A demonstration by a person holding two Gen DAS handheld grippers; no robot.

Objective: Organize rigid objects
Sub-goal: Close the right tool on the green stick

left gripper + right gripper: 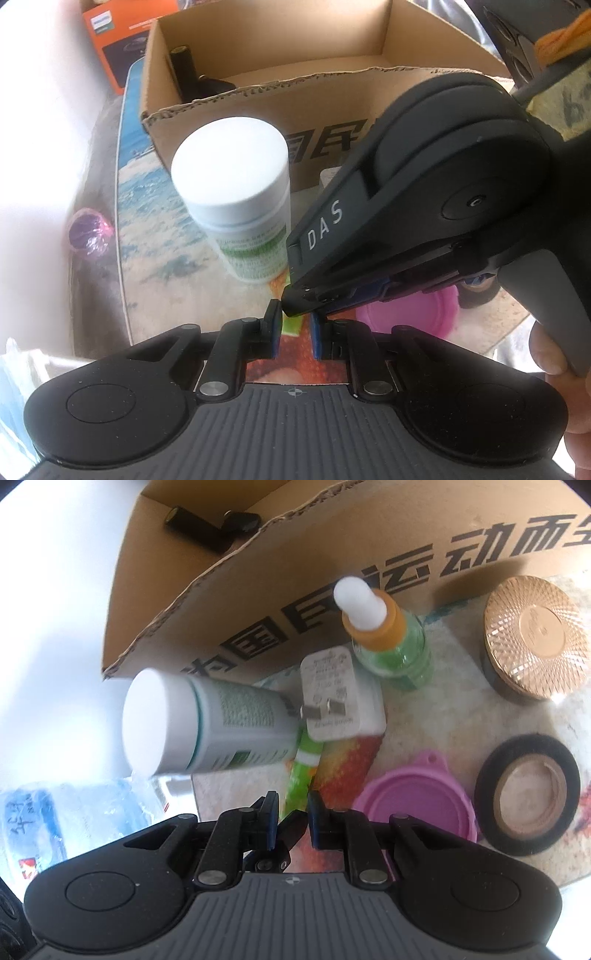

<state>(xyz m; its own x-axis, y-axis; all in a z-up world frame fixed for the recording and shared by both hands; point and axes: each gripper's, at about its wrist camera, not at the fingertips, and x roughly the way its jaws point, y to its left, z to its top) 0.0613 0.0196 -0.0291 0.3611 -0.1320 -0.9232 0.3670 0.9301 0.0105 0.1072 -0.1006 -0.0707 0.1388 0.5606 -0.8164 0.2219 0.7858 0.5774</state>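
Note:
A green stick-shaped item (301,775) lies on the patterned mat, and my right gripper (291,814) has its jaws close on either side of its near end, gripping it. In the left wrist view the right gripper (295,302) comes in from the right just ahead of my left gripper (295,334), whose jaws stand narrowly apart with nothing between them. A white-capped pill bottle (236,192) stands just beyond; it also shows in the right wrist view (192,723). The open cardboard box (258,99) behind holds a black tool (184,70).
A white plug adapter (334,694), a green dropper bottle (391,642), a gold-lidded jar (535,635), a black tape roll (528,794) and a pink lid (417,805) stand on the mat. An orange carton (118,33) and a purple ball (88,232) sit left.

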